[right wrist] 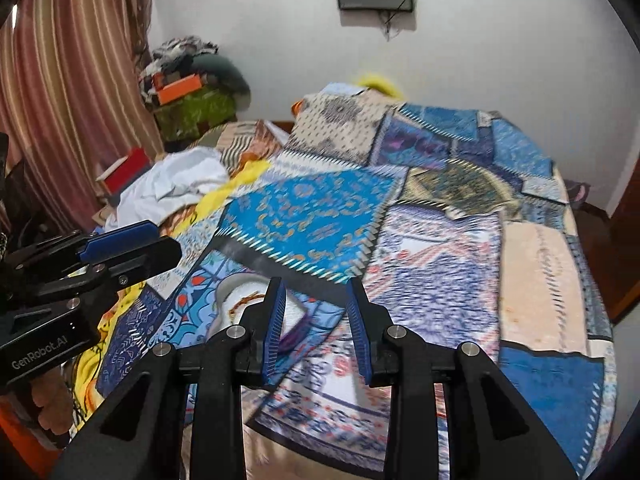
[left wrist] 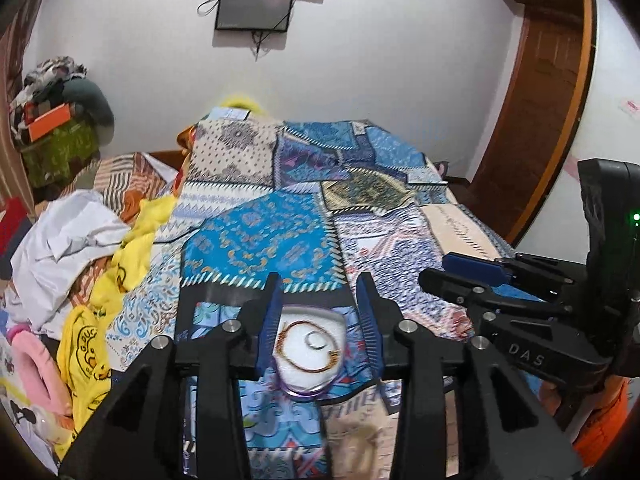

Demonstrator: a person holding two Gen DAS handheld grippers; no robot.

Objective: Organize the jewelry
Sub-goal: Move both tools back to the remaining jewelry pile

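A white jewelry dish (left wrist: 308, 364) with a purple rim lies on the patterned bedspread (left wrist: 260, 232). In it are a brown beaded bracelet (left wrist: 288, 354) and a silver ring (left wrist: 316, 340). My left gripper (left wrist: 320, 332) is open, its blue pads on either side of the dish, above it. In the right wrist view the dish (right wrist: 248, 300) shows just left of my right gripper (right wrist: 316, 328), which is open and empty over the bedspread (right wrist: 440, 264). Each gripper shows in the other's view: the right one (left wrist: 472, 276), the left one (right wrist: 128, 244).
White cloth (left wrist: 68, 248), yellow cloth (left wrist: 116, 280) and a pink item (left wrist: 36, 364) lie at the bed's left. A pile of clothes and boxes (left wrist: 56, 120) stands in the far left corner. A wooden door (left wrist: 536, 92) is at right, a curtain (right wrist: 68, 100) at left.
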